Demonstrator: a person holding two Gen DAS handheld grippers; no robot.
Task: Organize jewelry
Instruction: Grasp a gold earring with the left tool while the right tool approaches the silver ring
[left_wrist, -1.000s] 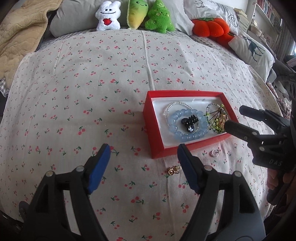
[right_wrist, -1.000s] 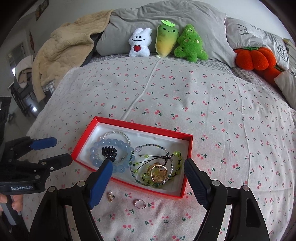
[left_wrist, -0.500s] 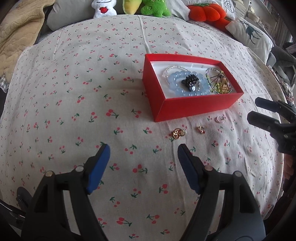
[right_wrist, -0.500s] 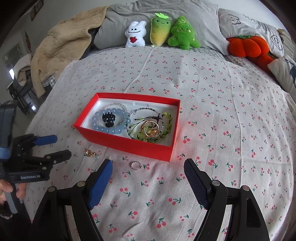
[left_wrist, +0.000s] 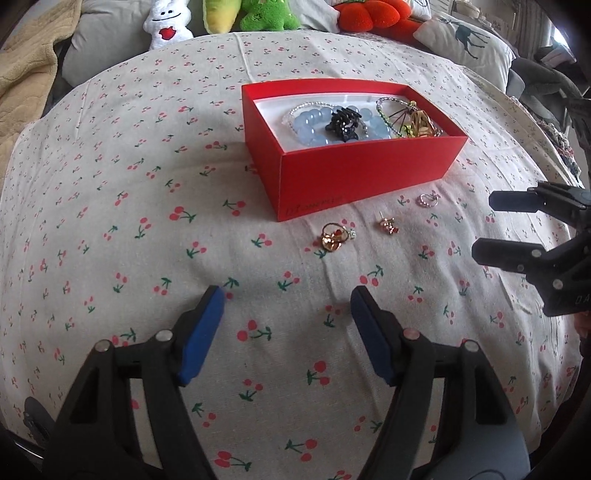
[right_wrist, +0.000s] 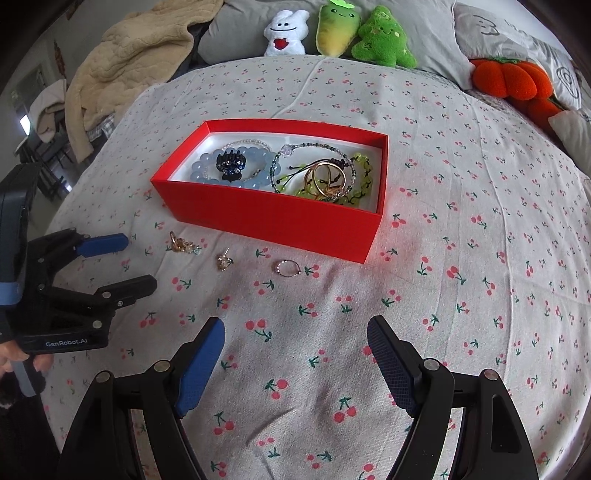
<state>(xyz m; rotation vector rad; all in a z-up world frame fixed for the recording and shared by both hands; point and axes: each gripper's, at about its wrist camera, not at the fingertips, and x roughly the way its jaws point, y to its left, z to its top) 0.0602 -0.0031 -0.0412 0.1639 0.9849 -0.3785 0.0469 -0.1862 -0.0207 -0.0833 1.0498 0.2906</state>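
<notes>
Hovering over the cherry-print sheet (right_wrist: 461, 240), both grippers are spread wide and hold nothing. The left gripper (left_wrist: 286, 295) sits low, its blue pads (left_wrist: 201, 334) apart above bare cloth; in the right wrist view it shows at 9 o'clock (right_wrist: 138, 260), jaws parted there too. The right gripper (right_wrist: 295, 328) likewise has its jaws apart over the sheet, and appears at 3 o'clock in the left wrist view (left_wrist: 484, 227).

The red box (right_wrist: 273, 216) lies on the bed at 12 o'clock from both grippers, open at the top. Inside, a pale blue bead bracelet (right_wrist: 236, 168) lies at the left end with a black claw clip (right_wrist: 231, 164) on it; at the right end green beads (right_wrist: 364, 173), thin bead strings and gold rings (right_wrist: 327, 179) lie tangled together.

Three small pieces lie loose on the sheet just in front of the box, apart from one another: a gold charm (right_wrist: 181, 243) nearest the left gripper, a stud earring (right_wrist: 224, 261) in the middle, and a thin silver ring (right_wrist: 288, 268) toward the right.

Plush toys (right_wrist: 334, 27) and an orange pumpkin cushion (right_wrist: 508, 79) line the far edge at 12 to 1 o'clock; a beige blanket (right_wrist: 125, 62) is heaped at 10 o'clock.
</notes>
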